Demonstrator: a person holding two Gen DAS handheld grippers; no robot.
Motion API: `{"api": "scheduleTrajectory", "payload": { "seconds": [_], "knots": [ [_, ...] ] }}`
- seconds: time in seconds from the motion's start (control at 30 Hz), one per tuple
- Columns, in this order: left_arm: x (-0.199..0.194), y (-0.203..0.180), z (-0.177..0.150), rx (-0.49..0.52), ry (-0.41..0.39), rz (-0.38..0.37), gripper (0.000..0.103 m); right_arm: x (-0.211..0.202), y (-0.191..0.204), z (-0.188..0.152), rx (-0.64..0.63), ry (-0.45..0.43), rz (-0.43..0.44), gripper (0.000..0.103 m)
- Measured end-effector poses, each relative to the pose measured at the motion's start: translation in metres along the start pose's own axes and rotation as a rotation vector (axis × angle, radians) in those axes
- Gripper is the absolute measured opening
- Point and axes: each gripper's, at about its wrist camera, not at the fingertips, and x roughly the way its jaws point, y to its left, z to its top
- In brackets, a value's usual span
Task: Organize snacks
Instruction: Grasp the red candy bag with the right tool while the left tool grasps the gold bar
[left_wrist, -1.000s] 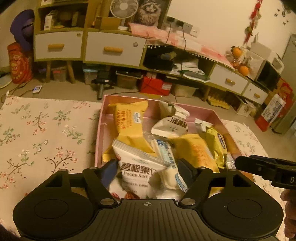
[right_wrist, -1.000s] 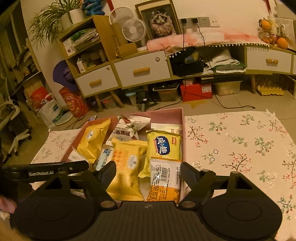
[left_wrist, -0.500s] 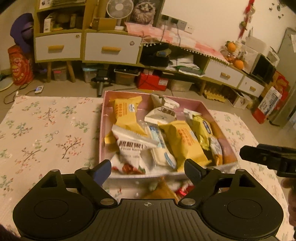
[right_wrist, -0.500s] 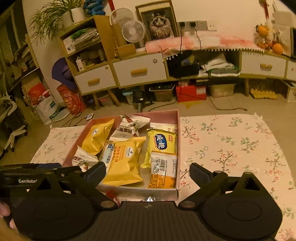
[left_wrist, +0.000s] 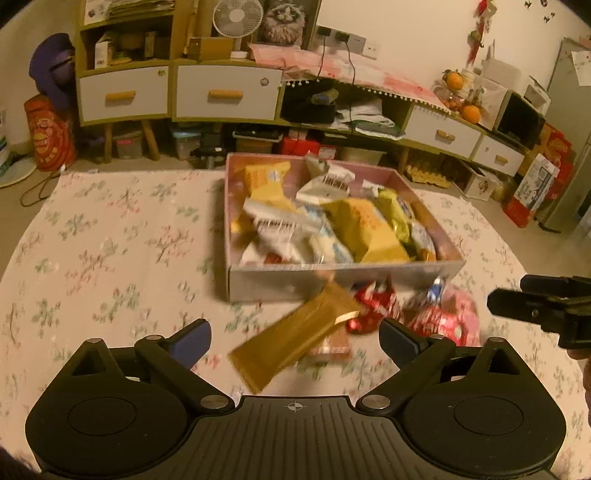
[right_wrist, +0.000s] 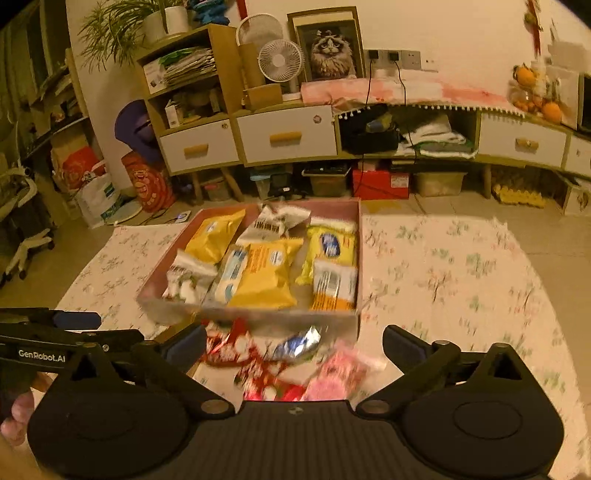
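both grippers drawn back from the snack box, jaws spreading

since the earlier frames both grippers had pulled back from over the pink box (left_wrist: 343, 280), so that its near wall and a cluster of loose snacks in front of it came into view. the left gripper (left_wrist: 295, 338) had its jaws apart and opening wider, with nothing pressed between the pads; the gold packet (left_wrist: 291, 341) lay on the floral cloth (left_wrist: 110, 251) below the gap, blurred, and did not appear to be held. the right gripper (right_wrist: 293, 345) likewise stood apart and was opening, nothing clamped; red wrappers (right_wrist: 236, 349), a silver-blue packet (right_wrist: 297, 345) and a pink packet (right_wrist: 334, 376) lay beneath it, just in front of the box.

the box held a mixed heap: yellow packets (right_wrist: 266, 277), white packets (left_wrist: 325, 182) and an orange-and-white packet (right_wrist: 332, 286), overlapping and not sorted into rows. it sat on the cloth-covered desk, with bare cloth on both sides.

judgement: the release into the box looked complete and the hands were withdrawing towards the remaining loose items. the task was well along but not finished, as several snacks remained outside the box. the next pick probably fell to the gold packet or the red wrappers. the loose items lay close together, so a closing gripper might catch two at once.
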Motion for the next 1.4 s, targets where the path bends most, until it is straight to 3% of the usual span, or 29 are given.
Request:
{"api": "scheduleTrajectory", "payload": {
  "seconds": [0.27,0.67,1.13,1.33,1.4],
  "knots": [
    [0.014,0.010,-0.021,0.101,0.036,0.004,0.098,0.003,0.010,-0.027,-0.179,0.057,-0.020,0.073],
    [0.040,0.008,-0.033,0.245,0.021,-0.066,0.098,0.019,0.032,-0.049,-0.362,0.100,0.005,0.072],
    [0.052,0.012,-0.032,0.312,-0.026,-0.100,0.097,0.040,0.041,-0.051,-0.407,0.087,0.012,0.066],
    [0.054,0.014,-0.027,0.305,-0.037,-0.122,0.091,0.043,0.039,-0.048,-0.415,0.063,0.005,0.057],
    [0.054,0.012,-0.025,0.310,-0.035,-0.129,0.084,0.044,0.038,-0.046,-0.412,0.057,0.005,0.051]
  ]
}}
